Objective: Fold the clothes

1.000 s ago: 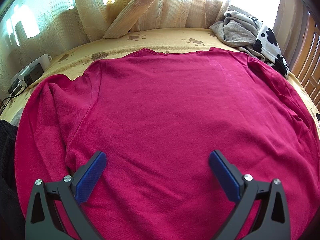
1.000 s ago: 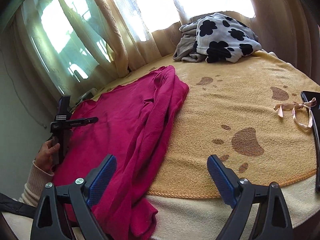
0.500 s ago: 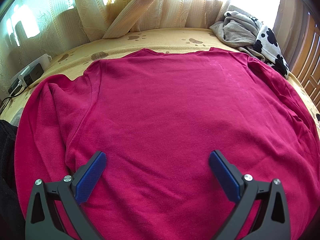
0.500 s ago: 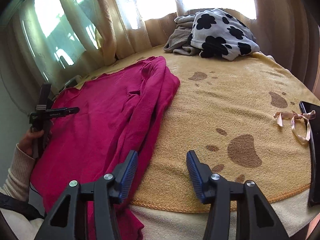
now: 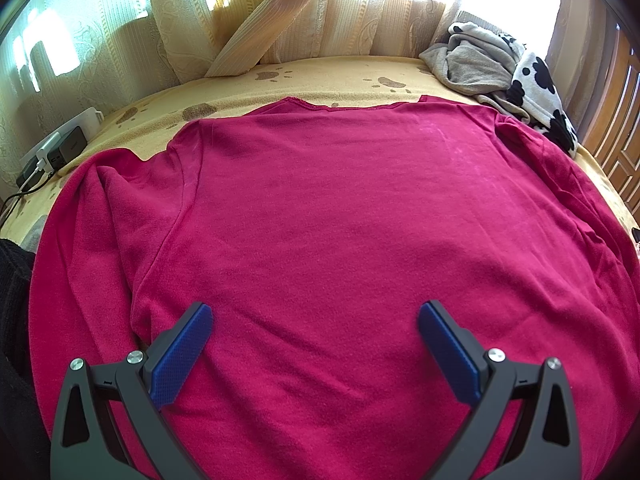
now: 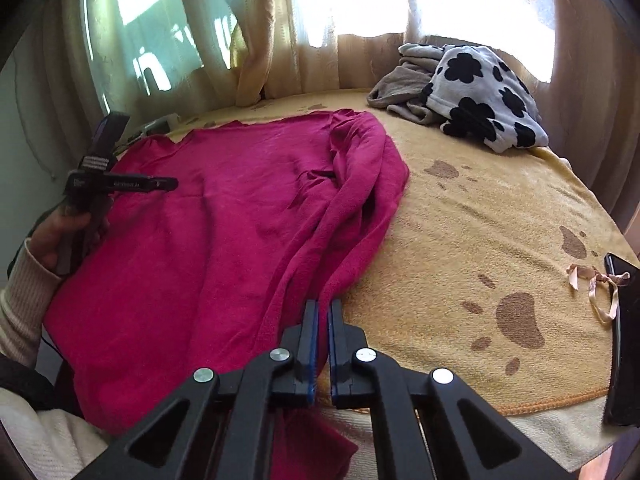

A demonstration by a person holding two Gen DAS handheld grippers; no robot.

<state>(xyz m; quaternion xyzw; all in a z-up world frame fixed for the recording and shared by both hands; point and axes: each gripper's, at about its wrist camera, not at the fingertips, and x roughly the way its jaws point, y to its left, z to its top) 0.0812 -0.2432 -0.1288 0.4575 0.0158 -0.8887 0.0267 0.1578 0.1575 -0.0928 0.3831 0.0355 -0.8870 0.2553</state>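
Currently, a magenta long-sleeved top [image 5: 340, 220] is lying spread out flat on a bed covered with a yellow paw-print blanket [image 6: 500, 232], its neckline pointing toward the curtained window.

From the right wrist view, the right gripper [image 6: 323, 312] is sitting at the near edge of the bed with its jaws closed together. They are closing on the right sleeve [image 6: 352, 208], which is lying bunched in long ridges along the top's right side and trailing toward the bed's edge; fabric runs right up to the jaw tips, though how much cloth is actually pinched between them is hard to tell.

The left gripper [image 5: 314, 344] is hovering above the lower middle of the top with its jaws spread wide and nothing between them. A person's hand [image 6: 60, 236] in a cream sleeve is holding it.

Judging by this, the folding is only at its start: the sleeve fold is in hand. The next move probably calls for lifting that sleeve and carrying it across onto the body of the top (keeping it straight, not twisted), while the left gripper steadies the cloth.

A pile of other clothes [image 6: 472, 96], grey and white with black spots, is waiting at the far corner.
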